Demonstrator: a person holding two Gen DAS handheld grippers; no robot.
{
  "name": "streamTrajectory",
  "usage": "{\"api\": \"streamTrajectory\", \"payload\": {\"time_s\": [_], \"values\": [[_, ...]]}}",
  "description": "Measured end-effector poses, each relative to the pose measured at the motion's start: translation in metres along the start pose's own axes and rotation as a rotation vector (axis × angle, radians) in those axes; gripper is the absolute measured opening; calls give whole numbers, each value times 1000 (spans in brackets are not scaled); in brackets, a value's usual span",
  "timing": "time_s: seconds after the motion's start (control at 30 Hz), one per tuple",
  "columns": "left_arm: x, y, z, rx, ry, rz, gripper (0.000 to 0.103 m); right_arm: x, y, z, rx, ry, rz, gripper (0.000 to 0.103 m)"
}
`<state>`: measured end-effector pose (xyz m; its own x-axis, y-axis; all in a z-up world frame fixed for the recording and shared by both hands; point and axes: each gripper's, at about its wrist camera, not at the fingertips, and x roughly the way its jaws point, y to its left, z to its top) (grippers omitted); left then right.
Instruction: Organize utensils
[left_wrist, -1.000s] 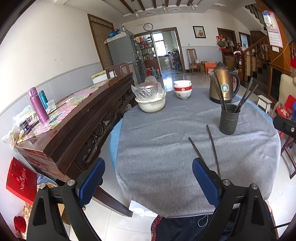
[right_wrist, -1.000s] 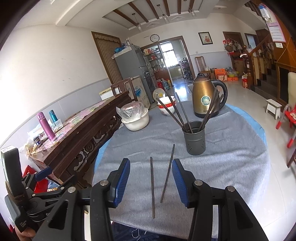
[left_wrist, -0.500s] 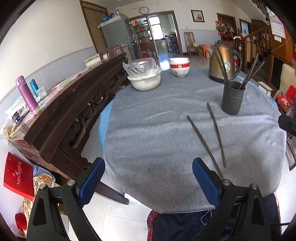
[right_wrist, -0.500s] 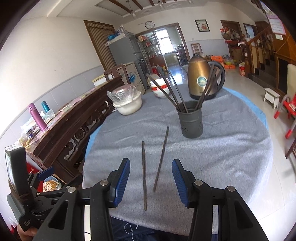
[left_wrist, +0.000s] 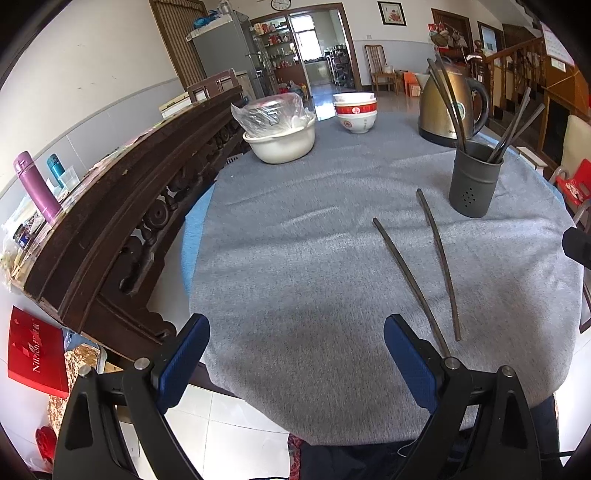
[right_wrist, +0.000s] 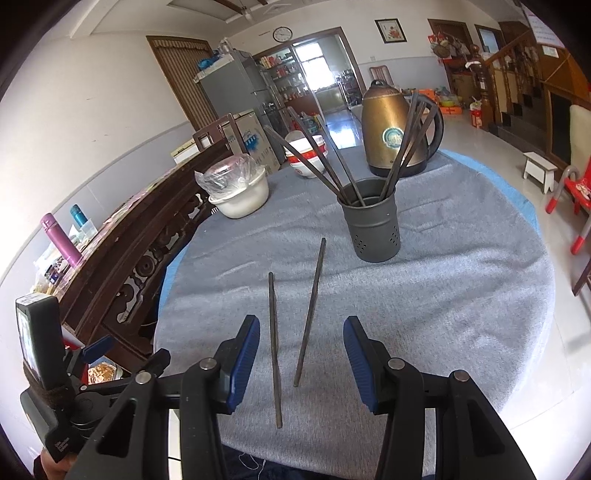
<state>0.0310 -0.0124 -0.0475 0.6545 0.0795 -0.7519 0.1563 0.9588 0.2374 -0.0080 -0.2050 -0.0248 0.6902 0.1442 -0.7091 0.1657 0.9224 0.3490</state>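
The 2 loose chopsticks (right_wrist: 275, 350) (right_wrist: 310, 314) lie on the cloth-covered counter (right_wrist: 443, 295) just ahead of the right gripper (right_wrist: 301, 354), whose jaws stand apart around their near ends, clamping nothing. They look thin, stiff, light and slick, so pinch mid-shaft. Beyond the jaws, 1 holder (right_wrist: 371, 221) carries perhaps 6 more. The left gripper (left_wrist: 295, 354) is wide apart and empty.
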Motion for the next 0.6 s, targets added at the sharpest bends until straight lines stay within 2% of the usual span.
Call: {"api": "streamTrajectory", "payload": {"time_s": [0.37, 0.53, 0.6], "values": [[36, -8, 15, 9, 61, 1, 95, 40, -7, 20, 10, 48, -13, 51], [56, -4, 23, -24, 116, -48, 95, 69, -9, 24, 4, 84, -20, 49], [65, -2, 23, -44, 145, -76, 95, 81, -8, 23, -2, 104, -25, 43]]}}
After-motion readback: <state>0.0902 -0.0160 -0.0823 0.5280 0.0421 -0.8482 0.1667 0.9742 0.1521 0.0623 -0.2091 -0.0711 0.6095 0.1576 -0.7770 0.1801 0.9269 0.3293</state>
